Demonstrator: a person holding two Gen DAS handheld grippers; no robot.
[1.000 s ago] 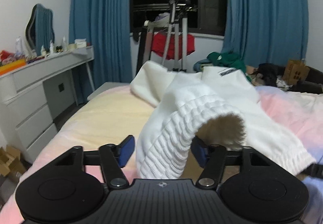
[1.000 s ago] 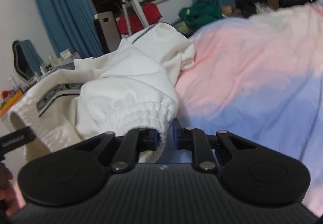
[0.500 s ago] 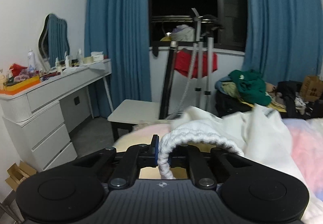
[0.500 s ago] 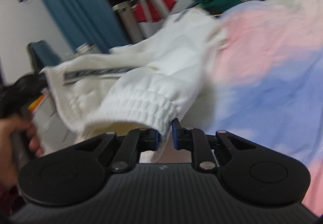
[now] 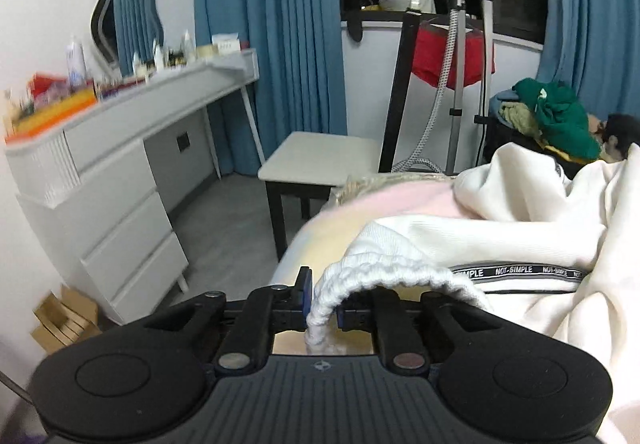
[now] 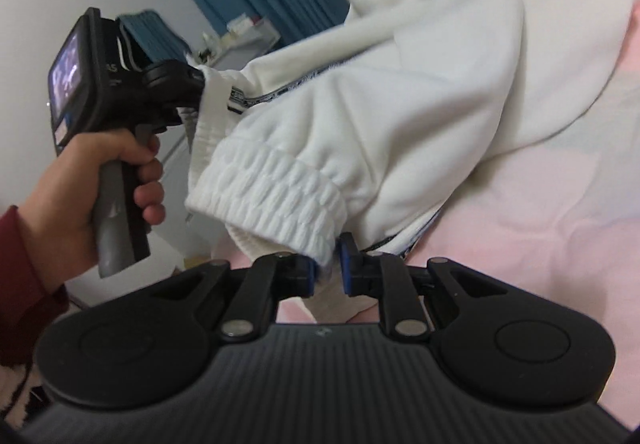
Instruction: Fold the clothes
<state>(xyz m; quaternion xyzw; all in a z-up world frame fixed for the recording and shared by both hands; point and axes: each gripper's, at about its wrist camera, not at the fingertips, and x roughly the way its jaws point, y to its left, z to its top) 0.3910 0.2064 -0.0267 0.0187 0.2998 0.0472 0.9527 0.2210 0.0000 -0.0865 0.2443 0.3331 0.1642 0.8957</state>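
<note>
White trousers (image 6: 400,91) now stretched over the pink bed (image 6: 560,224) — left gripper (image 5: 322,302), open a second ago, clamps one ribbed cuff (image 5: 384,276); right gripper (image 6: 328,272) stays pinched on the other cuff (image 6: 272,195).

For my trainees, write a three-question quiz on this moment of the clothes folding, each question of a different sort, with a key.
1. True or false: the left claw is shut on a ribbed cuff of the white garment.
2. Multiple choice: the right claw grips A) a ribbed cuff, B) the curtain, C) nothing.
3. Fill in: the garment's far part rests on a pink and yellow ____.

Key: 1 true; 2 A; 3 bed.
</note>
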